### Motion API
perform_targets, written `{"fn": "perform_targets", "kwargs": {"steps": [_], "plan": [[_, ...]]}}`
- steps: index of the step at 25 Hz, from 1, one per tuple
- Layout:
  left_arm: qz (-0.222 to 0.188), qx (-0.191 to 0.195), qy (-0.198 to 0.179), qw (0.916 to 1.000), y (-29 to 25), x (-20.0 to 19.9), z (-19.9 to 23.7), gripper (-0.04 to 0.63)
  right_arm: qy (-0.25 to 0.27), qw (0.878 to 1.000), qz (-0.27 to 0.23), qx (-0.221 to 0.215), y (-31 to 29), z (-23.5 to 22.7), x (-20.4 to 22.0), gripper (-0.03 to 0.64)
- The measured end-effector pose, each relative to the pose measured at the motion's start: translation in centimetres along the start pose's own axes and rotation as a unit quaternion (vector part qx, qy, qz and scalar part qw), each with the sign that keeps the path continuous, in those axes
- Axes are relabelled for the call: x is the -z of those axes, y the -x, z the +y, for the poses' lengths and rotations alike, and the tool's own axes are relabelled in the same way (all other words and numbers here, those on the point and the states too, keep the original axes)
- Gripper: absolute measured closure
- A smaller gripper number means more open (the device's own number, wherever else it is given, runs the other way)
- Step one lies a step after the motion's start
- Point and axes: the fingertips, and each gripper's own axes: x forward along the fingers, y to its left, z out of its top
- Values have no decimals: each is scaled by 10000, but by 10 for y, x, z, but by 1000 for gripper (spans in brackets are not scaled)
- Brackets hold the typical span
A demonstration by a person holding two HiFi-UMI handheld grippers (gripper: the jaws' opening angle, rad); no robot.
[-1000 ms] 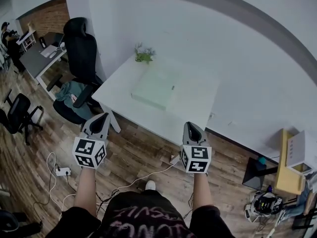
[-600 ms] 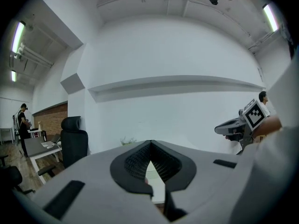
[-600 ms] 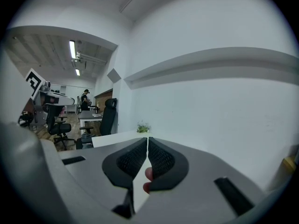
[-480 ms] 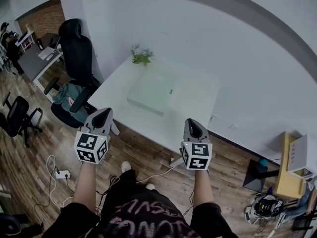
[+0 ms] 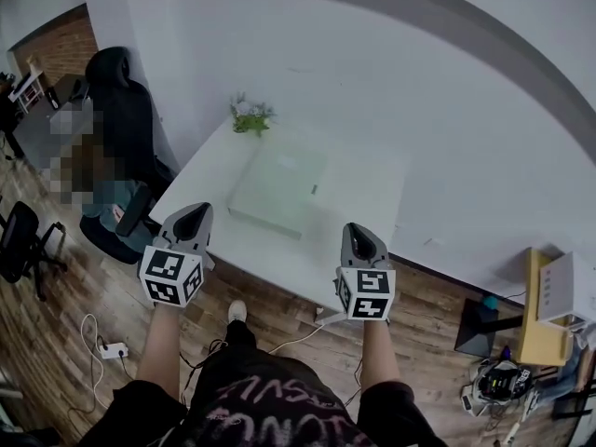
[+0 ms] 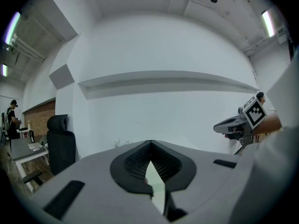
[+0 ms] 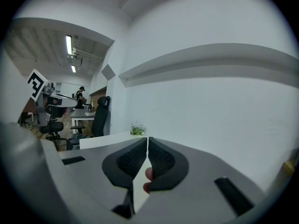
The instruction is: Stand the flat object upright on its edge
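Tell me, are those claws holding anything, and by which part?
Nothing. The left gripper and right gripper have their fingers closed together, empty; the pale flat slab lies on the table.

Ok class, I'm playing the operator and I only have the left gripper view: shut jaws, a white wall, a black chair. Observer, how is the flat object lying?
Observer: The head view shows the flat object lying flat on the white table, not on its edge.
Operator: Is either gripper at it?
Observer: No. The left gripper and the right gripper are by the table's near edge, both clear of the object.
Operator: Is the right gripper carrying anything?
Observer: No. Its own view shows it shut, with nothing between its jaws.
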Motion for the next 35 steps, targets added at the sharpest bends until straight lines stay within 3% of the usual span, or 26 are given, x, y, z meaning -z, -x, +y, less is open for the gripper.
{"fn": "perform_targets", "kwargs": {"steps": [10, 21, 30, 35], "plan": [[315, 416, 183, 9985, -79, 26, 62, 581, -97, 9989, 359, 273, -78, 10, 1, 589], [649, 1091, 372, 9912, -166, 57, 120, 581, -286, 9941, 772, 705, -153, 28, 5, 589], [900, 1734, 427, 9798, -219, 81, 118, 581, -543, 9855, 1085, 1185, -171, 21, 25, 589], [1010, 1845, 435, 9767, -232, 89, 110, 581, -615, 9829, 1262, 1194, -176, 16, 39, 589]]}}
